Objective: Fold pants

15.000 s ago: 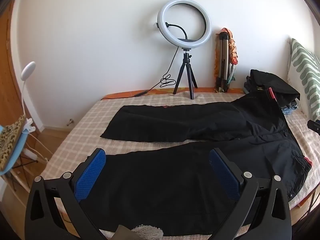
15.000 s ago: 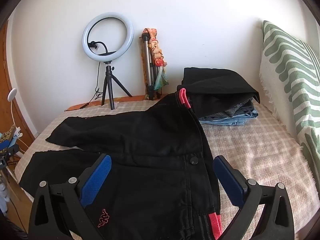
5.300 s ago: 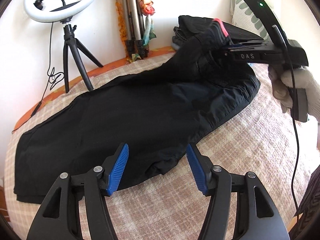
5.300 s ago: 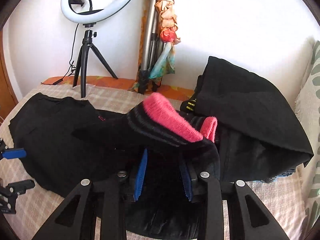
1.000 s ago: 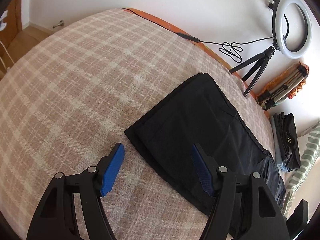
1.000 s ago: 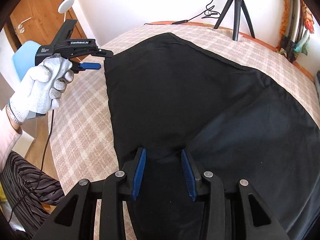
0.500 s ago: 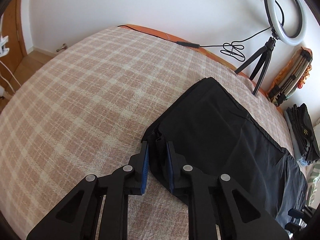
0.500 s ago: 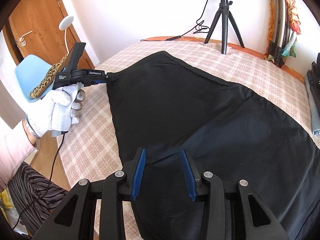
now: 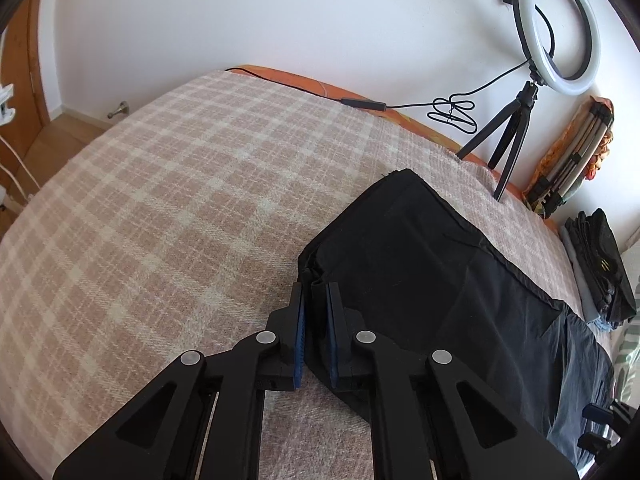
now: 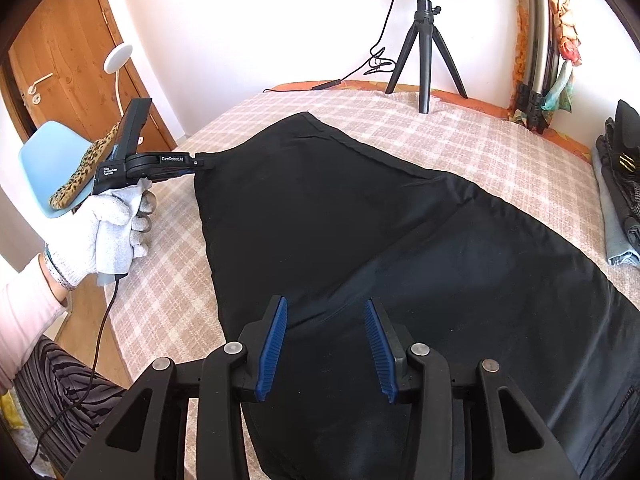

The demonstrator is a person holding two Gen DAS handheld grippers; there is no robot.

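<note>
Nearest in the right wrist view, the right gripper [image 10: 326, 344] hovers just above the black fabric pants [image 10: 400, 240], its blue-padded jaws parted with nothing pinched between them, having just been opening. The pants lie flat, legs stacked, across a beige and pink checked bedspread [image 9: 160, 208]. At the hem corner, the left gripper [image 9: 314, 320], held in a white knit-gloved hand [image 10: 108, 232], has its jaws clamped tight on the fabric edge, having just closed. Beyond, by the white wall, stands a white ring light on a black tripod [image 9: 556, 28], beside folded metal stands wrapped in orange patterned cloth [image 10: 544, 40]. A pile of folded dark clothes [image 10: 620, 184] sits at the far right.
</note>
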